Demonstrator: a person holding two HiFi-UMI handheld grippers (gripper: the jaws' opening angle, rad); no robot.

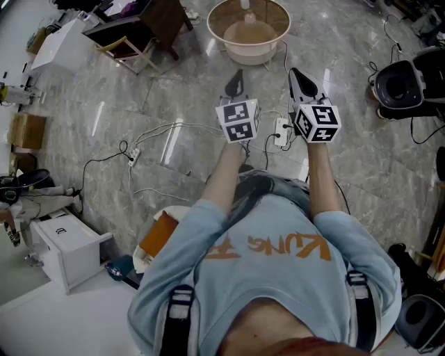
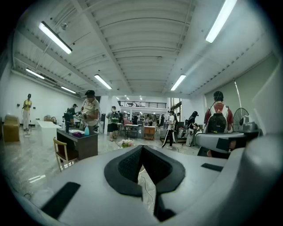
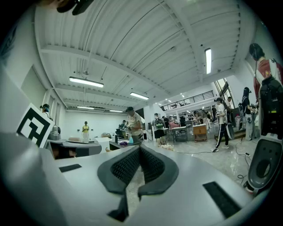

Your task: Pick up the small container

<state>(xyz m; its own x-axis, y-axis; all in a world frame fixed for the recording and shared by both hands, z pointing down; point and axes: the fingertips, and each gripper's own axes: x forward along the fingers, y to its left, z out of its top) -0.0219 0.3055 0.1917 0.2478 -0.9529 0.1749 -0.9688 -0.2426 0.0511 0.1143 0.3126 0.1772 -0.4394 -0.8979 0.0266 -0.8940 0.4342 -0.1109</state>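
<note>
A round beige tub (image 1: 249,28) stands on the marble floor ahead of me, with something pale inside it; I cannot tell if it is the small container. I hold both grippers out at waist height, pointing forward and level. My left gripper (image 1: 236,82) is shut with nothing between its black pads (image 2: 126,165). Beside it, my right gripper (image 1: 299,80) is also shut and empty, its pads (image 3: 152,165) pressed together. Both gripper views look out across a large hall, not at the tub.
A white power strip (image 1: 281,132) and loose cables lie on the floor under the grippers. A dark desk (image 1: 149,21) with a wooden chair (image 1: 128,50) stands at the back left. A white box (image 1: 66,247) sits near left, black equipment (image 1: 400,83) at right. Several people stand in the hall.
</note>
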